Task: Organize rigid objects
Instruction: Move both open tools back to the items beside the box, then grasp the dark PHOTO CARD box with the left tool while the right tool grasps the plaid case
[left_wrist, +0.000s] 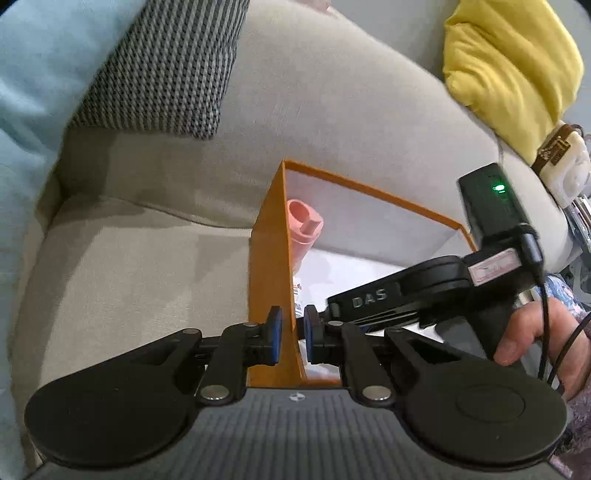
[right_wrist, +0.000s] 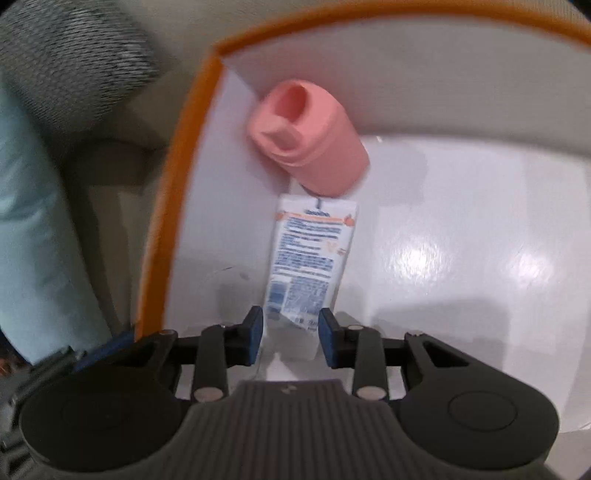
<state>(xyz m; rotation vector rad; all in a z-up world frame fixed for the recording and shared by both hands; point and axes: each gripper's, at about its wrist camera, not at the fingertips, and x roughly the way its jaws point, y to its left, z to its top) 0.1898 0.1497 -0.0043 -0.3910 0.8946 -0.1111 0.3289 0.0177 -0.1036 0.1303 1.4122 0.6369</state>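
Our left gripper pinches the orange box wall. Our right gripper, part-open, straddles the white tube lying inside, ahead of its pads, below the pink bottle. Light, squashy, probably slick: we'd grip its crimped end.

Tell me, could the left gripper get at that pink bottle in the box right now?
Probably not directly: the left gripper is clamped on the orange box wall, and the right gripper already reaches inside toward the pink bottle. It would have to let go first.
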